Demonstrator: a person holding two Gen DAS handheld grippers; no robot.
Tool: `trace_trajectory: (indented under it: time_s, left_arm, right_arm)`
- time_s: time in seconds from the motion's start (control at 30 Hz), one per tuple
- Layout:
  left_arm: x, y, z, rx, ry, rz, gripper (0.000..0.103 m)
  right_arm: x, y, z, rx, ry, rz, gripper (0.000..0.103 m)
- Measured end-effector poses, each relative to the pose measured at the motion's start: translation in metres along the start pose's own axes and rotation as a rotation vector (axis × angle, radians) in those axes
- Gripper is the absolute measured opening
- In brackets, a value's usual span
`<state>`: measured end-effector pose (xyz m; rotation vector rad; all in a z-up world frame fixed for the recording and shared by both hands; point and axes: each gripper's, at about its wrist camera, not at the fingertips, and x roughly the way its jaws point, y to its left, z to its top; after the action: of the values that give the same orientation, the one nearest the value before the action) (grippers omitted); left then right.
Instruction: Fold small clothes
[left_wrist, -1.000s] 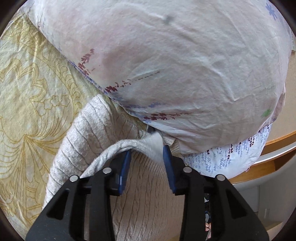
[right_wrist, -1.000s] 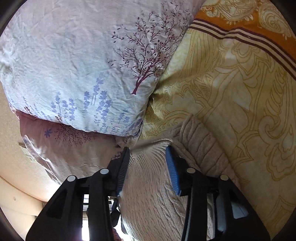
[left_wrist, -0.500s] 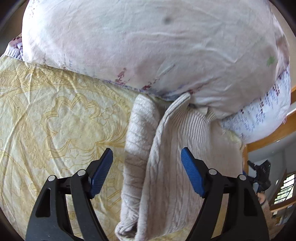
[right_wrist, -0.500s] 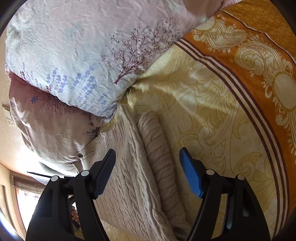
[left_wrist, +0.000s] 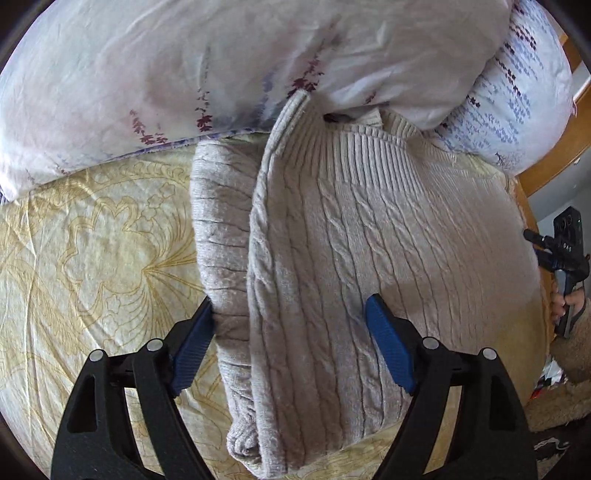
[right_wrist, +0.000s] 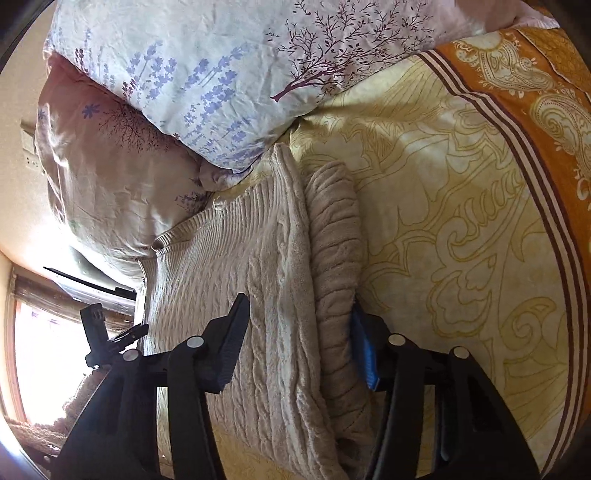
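Beige sweater (left_wrist: 332, 258) released, left tool (left_wrist: 291, 347) widened

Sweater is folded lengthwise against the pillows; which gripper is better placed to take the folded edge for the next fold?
Probably the right gripper: its jaws have just been closing and straddle the beige knit sweater at its doubled edge. The left gripper has just been opening wide over it.

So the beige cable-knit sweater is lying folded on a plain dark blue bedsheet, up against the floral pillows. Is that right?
Not quite. The beige cable-knit sweater does lie folded against the floral pillows, but the bedsheet is pale yellow with a golden ornamental pattern, not plain dark blue. The left wrist view shows it; the right wrist view adds an orange border.
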<state>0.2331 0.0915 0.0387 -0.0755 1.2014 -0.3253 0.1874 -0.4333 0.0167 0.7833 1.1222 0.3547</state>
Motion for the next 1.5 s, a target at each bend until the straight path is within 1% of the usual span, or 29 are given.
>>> trace_trajectory:
  time_s: [0.1,0.2,0.27,0.3,0.37,0.47,0.5,0.53,0.57,0.6,0.63,0.73,0.8,0.9,1.03,1.07,1.1,1.17,1.2,1.23,1.27,1.33,1.37,1.4,1.43,1.47,1.5]
  left_arm:
    - [0.001,0.004,0.002,-0.047,-0.019,-0.035,0.079]
    - [-0.001,0.01,0.0,-0.09,-0.037,-0.073,0.056]
    - [-0.002,0.014,-0.003,-0.113,-0.038,-0.115,0.048]
    - [-0.002,0.015,-0.004,-0.123,-0.04,-0.133,0.045]
    - [-0.003,0.012,-0.007,-0.131,-0.036,-0.16,0.045]
    - [-0.004,0.004,-0.01,-0.101,-0.025,-0.161,0.052]
    - [-0.004,0.0,-0.009,-0.094,-0.027,-0.152,0.053]
    - [-0.003,-0.002,-0.008,-0.09,-0.028,-0.144,0.052]
    - [-0.002,-0.003,-0.006,-0.095,-0.028,-0.145,0.032]
    - [-0.001,-0.001,-0.005,-0.118,-0.034,-0.163,0.022]
    - [-0.003,0.0,-0.005,-0.136,-0.042,-0.176,0.021]
    - [-0.009,-0.003,-0.007,-0.12,-0.053,-0.192,0.019]
    - [-0.019,0.002,-0.011,-0.141,-0.06,-0.234,0.018]
    - [-0.037,0.004,-0.016,-0.148,-0.074,-0.287,0.018]
    - [-0.055,0.001,-0.027,-0.139,-0.062,-0.366,0.018]
    - [-0.056,0.0,-0.029,-0.136,-0.058,-0.366,0.018]
    - [-0.055,0.001,-0.031,-0.133,-0.045,-0.356,0.018]
    - [-0.049,0.01,-0.037,-0.157,-0.025,-0.336,0.018]
    - [-0.042,0.012,-0.038,-0.158,-0.013,-0.293,0.02]
    - [-0.035,0.013,-0.039,-0.147,-0.004,-0.235,0.021]
    - [-0.028,0.01,-0.037,-0.145,0.004,-0.194,0.023]
    - [-0.02,0.007,-0.035,-0.146,0.019,-0.139,0.031]
    - [-0.02,0.006,-0.033,-0.143,0.023,-0.134,0.039]
    - [-0.023,0.008,-0.033,-0.136,0.019,-0.124,0.051]
    - [-0.027,0.01,-0.031,-0.132,0.007,-0.103,0.058]
    - [-0.031,0.014,-0.028,-0.137,-0.013,-0.086,0.07]
    - [-0.036,0.02,-0.024,-0.159,-0.035,-0.081,0.072]
  right_arm:
    - [0.0,-0.002,-0.002,-0.002,0.008,0.02,0.046]
    - [0.004,0.0,-0.007,-0.015,0.032,0.053,0.044]
    - [0.004,-0.001,-0.009,-0.004,0.035,0.071,0.043]
    - [0.003,-0.001,-0.009,-0.001,0.036,0.075,0.043]
    - [0.004,0.0,-0.01,0.001,0.049,0.084,0.043]
    - [0.004,0.003,-0.012,-0.012,0.067,0.08,0.042]
    - [0.004,0.004,-0.011,-0.015,0.067,0.067,0.039]
    - [0.006,0.004,-0.01,-0.009,0.072,0.048,0.028]
    - [0.009,0.005,-0.01,0.0,0.083,0.058,0.023]
    - [0.008,0.008,-0.01,-0.005,0.074,0.066,0.021]
    - [0.006,0.012,-0.01,-0.014,0.064,0.075,0.02]
    - [-0.005,0.018,-0.012,-0.006,0.029,0.145,0.019]
    - [-0.011,0.021,-0.014,-0.003,0.026,0.166,0.018]
    - [-0.02,0.027,-0.021,0.001,0.03,0.203,0.018]
    - [-0.033,0.031,-0.033,0.022,0.027,0.253,0.018]
    - [-0.036,0.029,-0.035,0.034,0.023,0.249,0.018]
    - [-0.037,0.027,-0.037,0.041,0.026,0.241,0.018]
    - [-0.035,0.021,-0.039,0.045,0.036,0.167,0.017]
    - [-0.03,0.016,-0.039,0.053,0.043,0.102,0.017]
    - [-0.025,0.01,-0.04,0.066,0.052,0.044,0.018]
    - [-0.018,0.005,-0.04,0.084,0.06,0.013,0.018]
    - [-0.012,0.006,-0.037,0.089,0.061,-0.008,0.02]
    - [-0.014,0.008,-0.037,0.077,0.062,-0.008,0.023]
    - [-0.016,0.01,-0.036,0.067,0.06,-0.008,0.025]
    - [-0.018,0.01,-0.033,0.068,0.057,-0.008,0.032]
    - [-0.021,0.008,-0.029,0.08,0.047,-0.011,0.039]
    - [-0.025,0.005,-0.024,0.097,0.028,-0.008,0.044]
